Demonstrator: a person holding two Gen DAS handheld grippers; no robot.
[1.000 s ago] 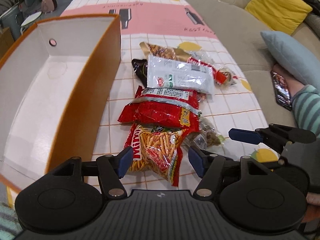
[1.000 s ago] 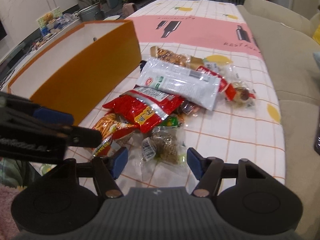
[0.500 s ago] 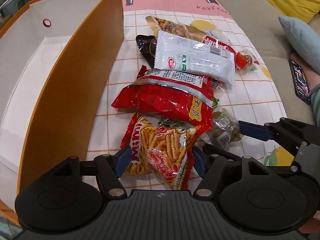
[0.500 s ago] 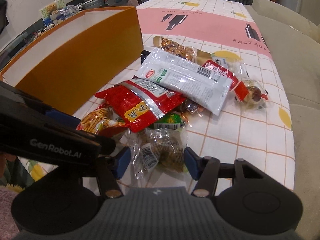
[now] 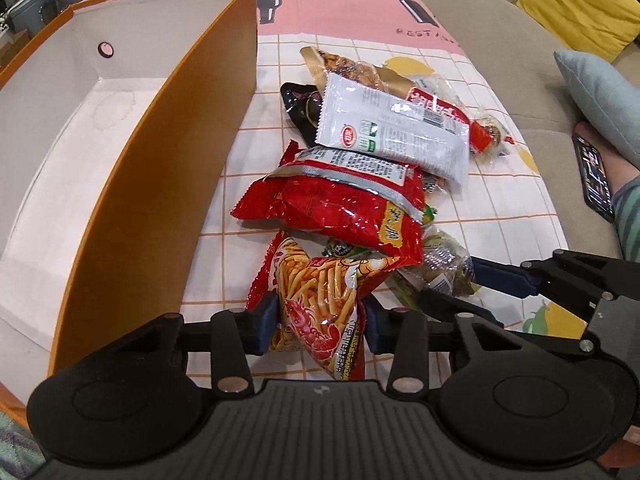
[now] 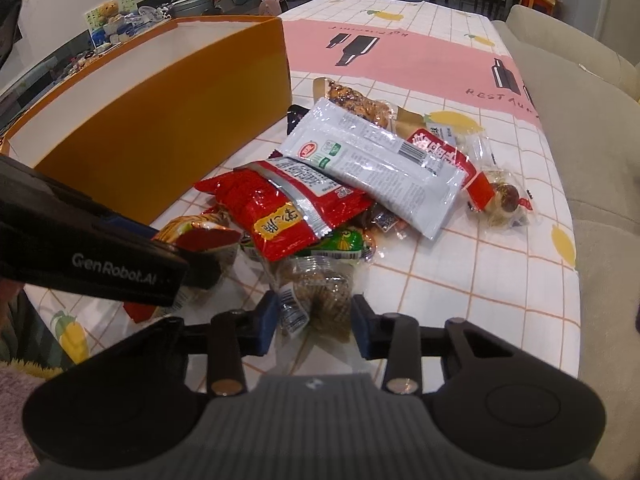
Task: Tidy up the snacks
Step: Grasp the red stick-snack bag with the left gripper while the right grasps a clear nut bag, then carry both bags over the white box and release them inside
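The left gripper (image 5: 320, 318) is closing, its pads already against both sides of the fries bag (image 5: 320, 296) at the near end of the snack pile. The right gripper (image 6: 314, 322) is closing too, pads touching the clear nut packet (image 6: 316, 288) just beside it. A red bag (image 5: 344, 208) lies over both, with a white packet (image 5: 394, 134) on top farther out. The orange box (image 5: 160, 168) stands open to the left on the worktop (image 6: 460, 264).

"GenRobot.AI" stands in white on the black body of the left claw (image 6: 208, 256); "REST" reads on the pink band of the checked tablecloth (image 5: 352, 20); the packet print is unreadable.
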